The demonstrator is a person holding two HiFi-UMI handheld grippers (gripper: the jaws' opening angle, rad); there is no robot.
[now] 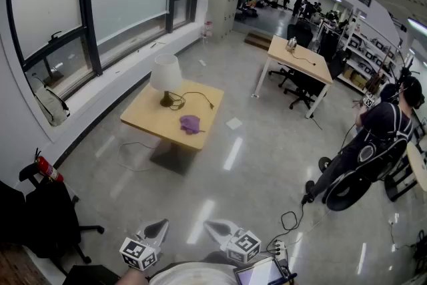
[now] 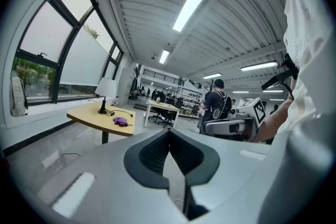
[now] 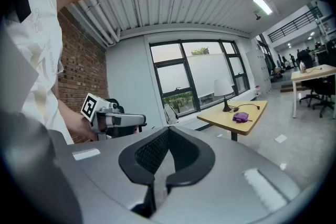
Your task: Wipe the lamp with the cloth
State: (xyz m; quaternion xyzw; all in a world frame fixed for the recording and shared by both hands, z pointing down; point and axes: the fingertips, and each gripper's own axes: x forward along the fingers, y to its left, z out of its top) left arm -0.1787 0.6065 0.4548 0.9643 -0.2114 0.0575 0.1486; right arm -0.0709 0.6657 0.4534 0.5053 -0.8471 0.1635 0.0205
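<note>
Stands well apart from a pale wooden bench (image 1: 143, 118) out on the glossy floor (image 1: 267, 163), near the long window wall (image 1: 100, 3). Holds the left gripper (image 1: 159, 229) low at the bottom of the head view, clenched with nothing between its jaws. Holds the right gripper (image 1: 215, 229) just beside it, likewise clenched and empty (plain in each gripper view, with the dark pads meeting at their tips). Angles the two tips toward each other and a little downward.

Finds the lamp (image 1: 165, 77) upright on the far part of the bench, toward the window, with a white shade, a dark stem and base, and a black cord (image 1: 197, 98) trailing across the top. Finds the cloth (image 1: 191, 123), purple and crumpled, lying on the bench nearer the front edge, close to the lamp's base but apart from it. Touches neither lamp nor cloth.

Elsewhere in the room: a red fire extinguisher (image 1: 48, 170) by the wall at left, next to a black office chair (image 1: 47, 217); a second bench (image 1: 300, 60) further back; a person (image 1: 380, 130) in dark clothes at the right.
</note>
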